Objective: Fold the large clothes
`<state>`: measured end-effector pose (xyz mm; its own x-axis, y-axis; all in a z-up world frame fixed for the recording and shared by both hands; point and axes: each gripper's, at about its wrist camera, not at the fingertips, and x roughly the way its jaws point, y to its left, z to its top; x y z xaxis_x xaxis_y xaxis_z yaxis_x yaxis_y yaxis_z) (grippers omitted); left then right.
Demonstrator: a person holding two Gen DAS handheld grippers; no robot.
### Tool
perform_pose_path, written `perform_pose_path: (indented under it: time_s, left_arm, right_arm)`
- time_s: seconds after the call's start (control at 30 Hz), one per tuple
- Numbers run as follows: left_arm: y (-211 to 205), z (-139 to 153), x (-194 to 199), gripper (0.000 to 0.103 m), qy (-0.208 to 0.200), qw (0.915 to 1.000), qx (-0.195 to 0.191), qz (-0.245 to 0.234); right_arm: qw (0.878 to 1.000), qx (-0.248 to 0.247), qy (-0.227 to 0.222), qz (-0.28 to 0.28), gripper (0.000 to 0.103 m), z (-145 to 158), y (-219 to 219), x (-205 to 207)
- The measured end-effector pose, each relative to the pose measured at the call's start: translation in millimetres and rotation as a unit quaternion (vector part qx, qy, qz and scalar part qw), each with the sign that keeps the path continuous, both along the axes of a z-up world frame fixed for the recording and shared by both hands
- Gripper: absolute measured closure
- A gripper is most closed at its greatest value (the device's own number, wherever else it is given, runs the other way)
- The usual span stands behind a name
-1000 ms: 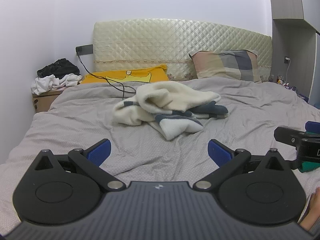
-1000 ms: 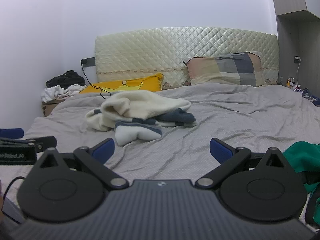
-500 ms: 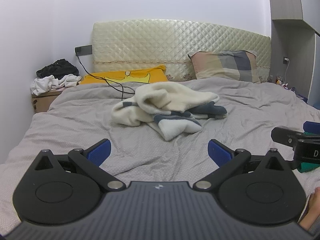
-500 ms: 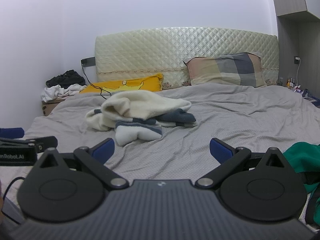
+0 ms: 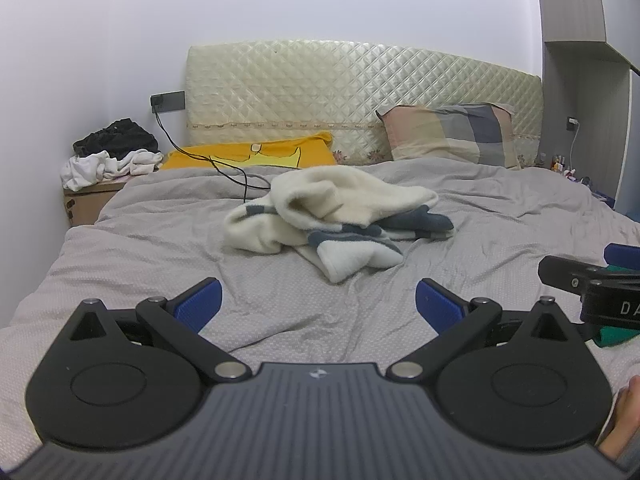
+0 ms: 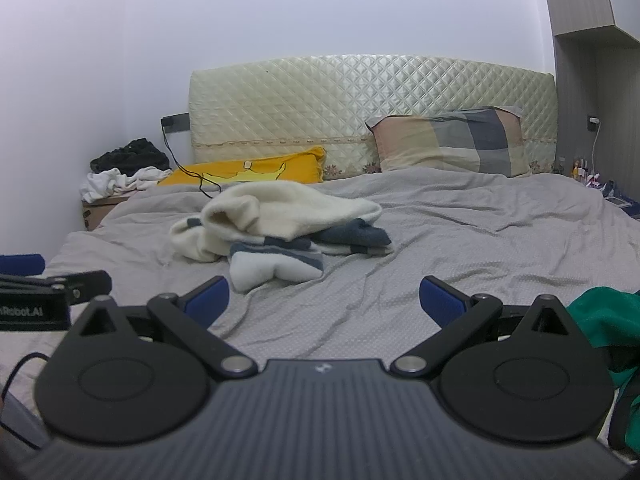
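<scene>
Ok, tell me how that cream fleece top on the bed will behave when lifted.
The cream fleece top lies crumpled in soft folds, so it will likely flop and sag. Its fuzzy pile probably grips well. It looks bulky yet light.

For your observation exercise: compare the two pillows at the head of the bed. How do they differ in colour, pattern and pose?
The yellow pillow is one bright colour with a drawn figure; the checked pillow has muted pink, beige and grey blocks. The yellow pillow lies low and flat, a black cable crossing it; the checked pillow leans upright. Both rest against the quilted headboard.
</scene>
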<state>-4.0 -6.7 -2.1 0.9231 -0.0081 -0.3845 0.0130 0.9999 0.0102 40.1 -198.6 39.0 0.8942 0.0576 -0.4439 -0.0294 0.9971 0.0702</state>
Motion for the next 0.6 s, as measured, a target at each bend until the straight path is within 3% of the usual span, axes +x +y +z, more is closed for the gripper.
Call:
perform_pose_path:
  time_s: [0.6]
  left_arm:
    - [0.8,3.7,-3.2,0.000,-0.002,1.0000,0.000,0.001]
  right_arm:
    - [1.000,-0.003,-0.001,-0.002,0.000,2.3,-1.3,1.8]
